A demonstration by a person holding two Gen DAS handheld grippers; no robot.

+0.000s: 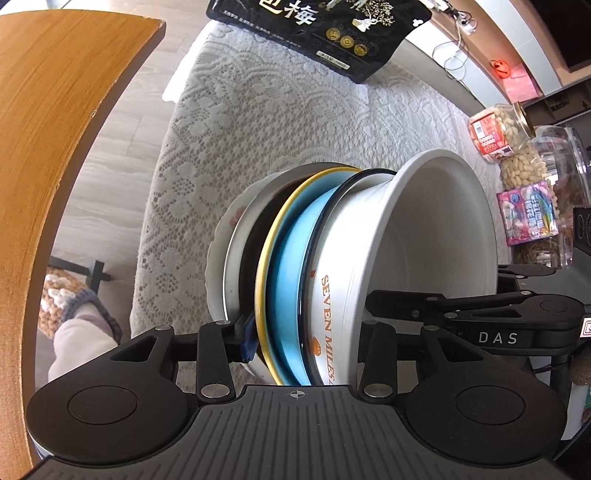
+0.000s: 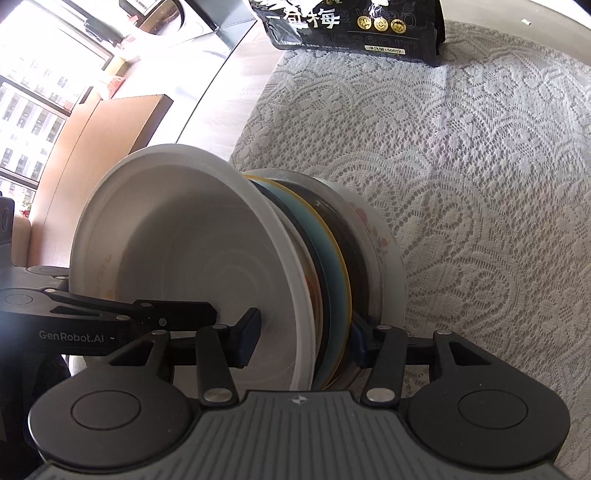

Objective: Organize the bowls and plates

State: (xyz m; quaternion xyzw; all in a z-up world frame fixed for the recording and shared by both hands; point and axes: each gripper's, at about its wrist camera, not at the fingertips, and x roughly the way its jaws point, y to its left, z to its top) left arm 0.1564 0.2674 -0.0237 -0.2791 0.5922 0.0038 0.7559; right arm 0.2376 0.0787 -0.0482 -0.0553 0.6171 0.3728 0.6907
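Note:
A stack of dishes stands on the lace tablecloth (image 2: 480,184). From the top it holds a white paper bowl (image 1: 424,229) (image 2: 177,251) printed "SEVEN MILES", a dark-rimmed dish, a blue plate (image 1: 291,266) with a yellow rim, a black dish, a metal plate (image 1: 231,266) and a floral plate (image 2: 384,251). My left gripper (image 1: 303,336) clamps the stack's near edge. One blue pad sits under the yellow rim. The other finger reaches into the bowl, its pad hidden. My right gripper (image 2: 303,336) clamps the opposite side, one pad inside the bowl, one under the lower plates.
A black snack bag (image 1: 325,33) (image 2: 354,26) lies at the cloth's far end. A jar of nuts (image 1: 498,133), a clear tub and a pink packet (image 1: 524,214) stand beside the stack. A wooden tabletop (image 1: 55,110) lies alongside. A person's slippered foot (image 1: 74,325) shows on the floor.

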